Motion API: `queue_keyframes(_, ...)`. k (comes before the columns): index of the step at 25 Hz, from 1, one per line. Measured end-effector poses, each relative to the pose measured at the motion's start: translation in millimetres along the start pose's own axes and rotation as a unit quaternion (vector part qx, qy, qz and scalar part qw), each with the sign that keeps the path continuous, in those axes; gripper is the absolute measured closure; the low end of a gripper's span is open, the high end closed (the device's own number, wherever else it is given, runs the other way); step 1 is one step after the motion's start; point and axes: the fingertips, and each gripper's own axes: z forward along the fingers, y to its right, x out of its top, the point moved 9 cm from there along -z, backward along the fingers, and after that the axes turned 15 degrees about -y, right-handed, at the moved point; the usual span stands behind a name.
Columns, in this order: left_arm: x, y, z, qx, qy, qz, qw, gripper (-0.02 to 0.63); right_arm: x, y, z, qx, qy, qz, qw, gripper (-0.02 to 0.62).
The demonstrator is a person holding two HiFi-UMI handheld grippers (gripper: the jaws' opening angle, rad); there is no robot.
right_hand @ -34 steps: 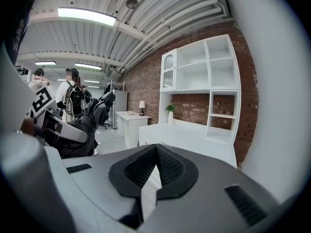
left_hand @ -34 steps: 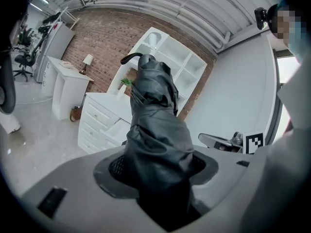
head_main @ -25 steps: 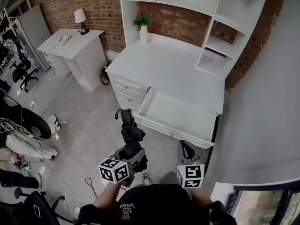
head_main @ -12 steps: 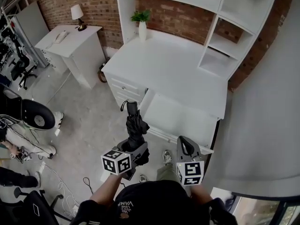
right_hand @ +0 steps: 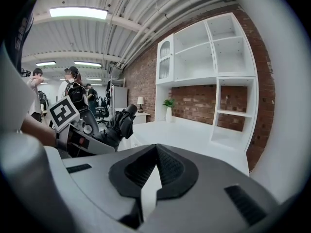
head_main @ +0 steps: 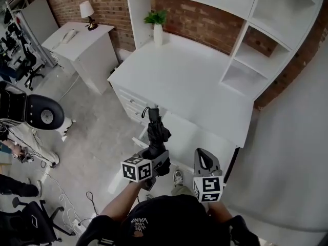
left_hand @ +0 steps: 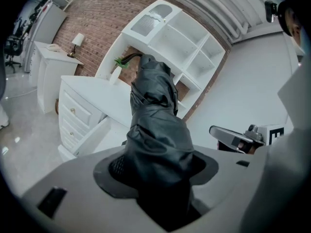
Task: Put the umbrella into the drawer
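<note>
My left gripper (head_main: 154,156) is shut on a black folded umbrella (head_main: 156,132), held by its lower end. The umbrella points away from me, and its far tip hangs over the near left corner of the open white drawer (head_main: 197,135). In the left gripper view the umbrella (left_hand: 158,130) fills the space between the jaws and hides most of the drawer (left_hand: 103,133) behind it. My right gripper (head_main: 203,156) hovers to the right, in front of the drawer, jaws together and holding nothing. In the right gripper view the pads (right_hand: 167,166) meet, and the umbrella (right_hand: 115,125) shows at the left.
The drawer belongs to a white desk (head_main: 189,76) with a shelf hutch (head_main: 266,50) and a potted plant (head_main: 156,24) against a brick wall. A small white table with a lamp (head_main: 88,13) stands at the left. An office chair (head_main: 36,114) and floor cables (head_main: 61,199) lie further left.
Both grippers have moved forward toward the desk. The umbrella has travelled with the left gripper, from over the floor to the open drawer's near left corner.
</note>
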Motion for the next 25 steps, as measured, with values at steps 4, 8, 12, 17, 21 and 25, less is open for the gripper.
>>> queue_keyframes(4,11.9,-9.2,35.6,0.0,-0.001,-0.039,0.9992,0.359,6.8,22.9,16.2,0.009,-0.003,-0.006,1.0,0.594)
queue_keyframes(8,17.6,-21.2,66.9,0.007,-0.005,-0.079,0.9968,0.359,7.2,39.7,29.6,0.017,-0.01,-0.008,1.0,0.594)
queue_keyframes(12,22.1,-33.3,95.4,0.013,-0.009,-0.119,0.9927,0.359,9.0,54.5,42.4,0.024,-0.02,-0.011,0.999,0.594)
queue_keyframes(17,24.9,-47.8,130.4,0.023,-0.015,-0.162,0.9865,0.359,12.4,70.6,58.4,0.033,-0.031,-0.019,0.999,0.594)
queue_keyframes(21,23.3,-62.2,157.7,0.037,-0.026,-0.203,0.9781,0.357,14.4,81.0,73.4,0.048,-0.041,-0.028,0.998,0.594)
queue_keyframes(25,23.7,-75.2,177.3,0.047,-0.037,-0.228,0.9718,0.357,19.2,88.9,87.3,0.058,-0.046,-0.035,0.997,0.594)
